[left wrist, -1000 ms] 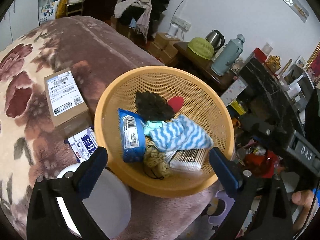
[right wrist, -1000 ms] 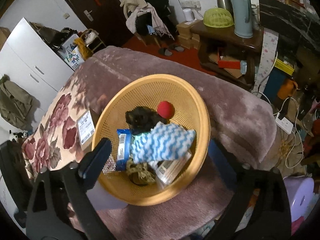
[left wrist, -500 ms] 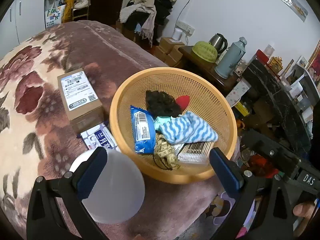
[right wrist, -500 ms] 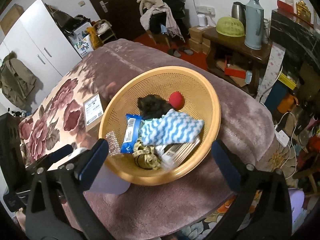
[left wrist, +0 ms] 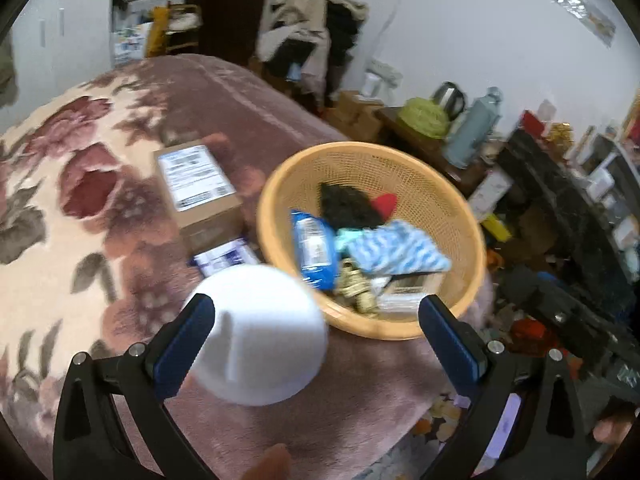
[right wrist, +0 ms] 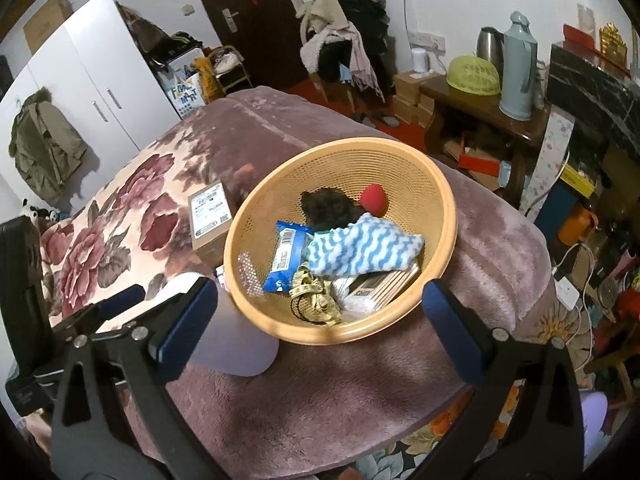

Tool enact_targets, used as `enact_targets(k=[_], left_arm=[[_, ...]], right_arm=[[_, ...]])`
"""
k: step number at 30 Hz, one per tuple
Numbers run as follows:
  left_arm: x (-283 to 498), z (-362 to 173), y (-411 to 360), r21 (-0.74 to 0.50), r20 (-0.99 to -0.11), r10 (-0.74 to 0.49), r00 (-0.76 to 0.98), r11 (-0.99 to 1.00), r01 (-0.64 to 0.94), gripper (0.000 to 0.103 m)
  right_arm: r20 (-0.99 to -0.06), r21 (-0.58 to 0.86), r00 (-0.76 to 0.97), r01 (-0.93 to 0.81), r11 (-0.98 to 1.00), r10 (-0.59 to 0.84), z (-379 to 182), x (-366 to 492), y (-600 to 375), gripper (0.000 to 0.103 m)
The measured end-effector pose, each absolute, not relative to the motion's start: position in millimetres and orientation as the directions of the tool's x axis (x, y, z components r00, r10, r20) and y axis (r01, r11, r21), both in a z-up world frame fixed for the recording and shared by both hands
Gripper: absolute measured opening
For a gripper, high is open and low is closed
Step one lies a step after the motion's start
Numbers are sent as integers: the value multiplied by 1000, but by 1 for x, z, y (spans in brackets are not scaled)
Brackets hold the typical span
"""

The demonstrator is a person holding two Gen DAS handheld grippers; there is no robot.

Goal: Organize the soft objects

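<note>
Striped cloth [right wrist: 366,250], dark fuzzy item [right wrist: 330,210], red ball [right wrist: 374,199] seen unsorted inside orange basket [right wrist: 400,152] on bed [right wrist: 360,392]. Nothing removed; sorting judged not started. Left tool [left wrist: 316,328] and right tool [right wrist: 320,308] held spread, nothing gripped.

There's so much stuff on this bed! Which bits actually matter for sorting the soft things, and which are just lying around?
For the job: orange basket; blue-and-white striped cloth; dark fuzzy item; red ball; both open grippers, left and right.

Just lying about: cardboard box; white bowl; green thermos; clothes pile.
</note>
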State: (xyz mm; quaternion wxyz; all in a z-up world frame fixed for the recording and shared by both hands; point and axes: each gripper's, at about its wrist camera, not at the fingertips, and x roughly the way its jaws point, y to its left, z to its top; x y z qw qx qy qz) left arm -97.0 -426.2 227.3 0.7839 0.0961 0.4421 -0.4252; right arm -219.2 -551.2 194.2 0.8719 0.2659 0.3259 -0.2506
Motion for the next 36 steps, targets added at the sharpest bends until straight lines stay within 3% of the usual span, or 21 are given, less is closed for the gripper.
enact_targets(k=[22, 36], left_arm=[[-102, 208, -373, -245, -799, -552, 240, 663, 708, 102], [-73, 194, -301, -281, -791, -548, 272, 720, 635, 101]], right_arm=[[-675, 230, 684, 552, 802, -277, 194, -220, -491, 103], [-682, 201, 693, 485, 851, -234, 183, -191, -440, 103]])
